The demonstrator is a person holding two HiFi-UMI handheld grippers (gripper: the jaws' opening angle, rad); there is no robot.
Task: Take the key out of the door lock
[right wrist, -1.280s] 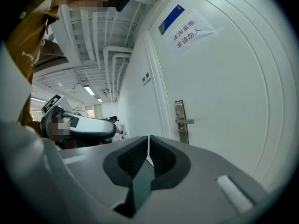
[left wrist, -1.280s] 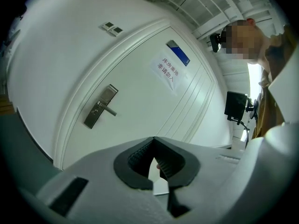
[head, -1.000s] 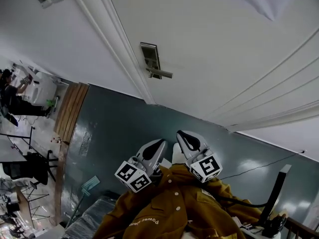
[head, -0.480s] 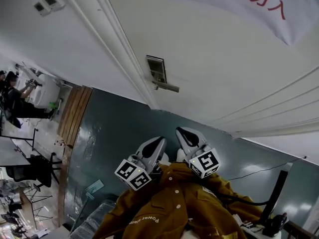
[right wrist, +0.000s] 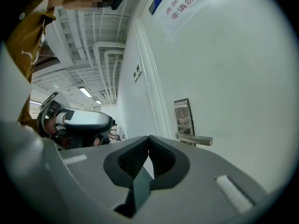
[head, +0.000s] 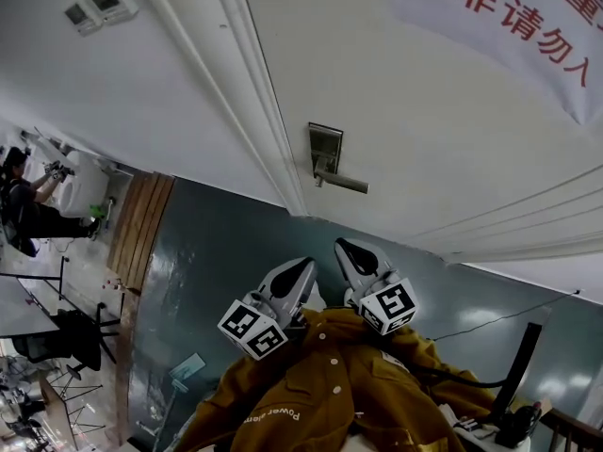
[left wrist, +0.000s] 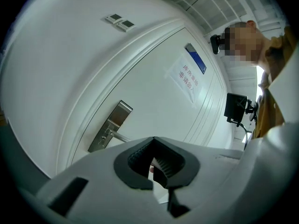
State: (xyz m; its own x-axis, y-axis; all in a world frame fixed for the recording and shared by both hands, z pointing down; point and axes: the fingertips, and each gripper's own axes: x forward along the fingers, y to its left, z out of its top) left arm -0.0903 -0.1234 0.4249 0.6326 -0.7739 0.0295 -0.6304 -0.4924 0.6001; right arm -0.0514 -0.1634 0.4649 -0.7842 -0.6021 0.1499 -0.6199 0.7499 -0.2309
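Note:
The white door (head: 443,130) carries a steel lock plate (head: 325,149) with a lever handle (head: 343,184) below it. I cannot make out a key on the plate in any view. Both grippers are held side by side short of the door, pointing toward it and touching nothing. My left gripper (head: 301,268) has its jaws together with nothing between them, and the lock plate (left wrist: 110,126) lies ahead to its left. My right gripper (head: 347,250) is shut and empty, and the plate (right wrist: 182,118) and handle (right wrist: 195,139) stand ahead to its right.
A white sign with red characters (head: 524,19) hangs on the door. Two wall switch panels (head: 94,4) sit beside the door frame (head: 252,111). The floor (head: 217,252) is dark green. A person (head: 21,196) stands far off at the left. Mustard jacket sleeves (head: 320,394) fill the lower view.
The lock plate and handle have shifted right and down in the head view and look larger. More of the red-lettered sign shows. Both grippers keep their place in the frame, still shut.

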